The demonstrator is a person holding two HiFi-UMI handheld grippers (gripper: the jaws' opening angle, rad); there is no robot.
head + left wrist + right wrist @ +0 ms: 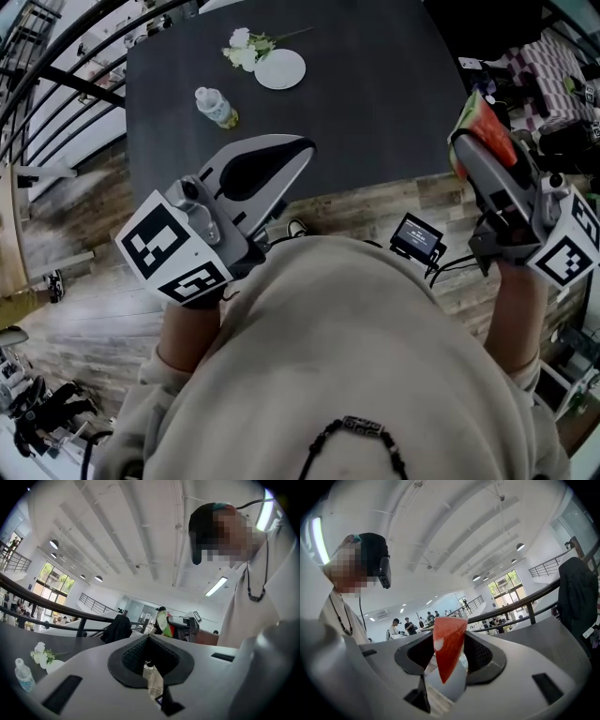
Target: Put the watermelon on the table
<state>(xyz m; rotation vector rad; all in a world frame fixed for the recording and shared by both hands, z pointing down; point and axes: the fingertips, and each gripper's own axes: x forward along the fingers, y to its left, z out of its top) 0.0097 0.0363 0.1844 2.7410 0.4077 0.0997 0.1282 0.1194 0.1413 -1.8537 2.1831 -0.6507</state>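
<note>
The right gripper [469, 148] has its jaws clamped on the watermelon [447, 651], a red wedge pinched across its two flat faces with the pointed end hanging below the pads. It is held in the air beside the near right corner of the dark table [375, 103], not touching it. The left gripper [147, 637] is closed, tips together, with nothing in it. The slice is probably light; if it is real fruit, its flesh would be soft and slick, so a firm squeeze could crush it. The flat faces near the thick rind end look like the safest hold.
</note>
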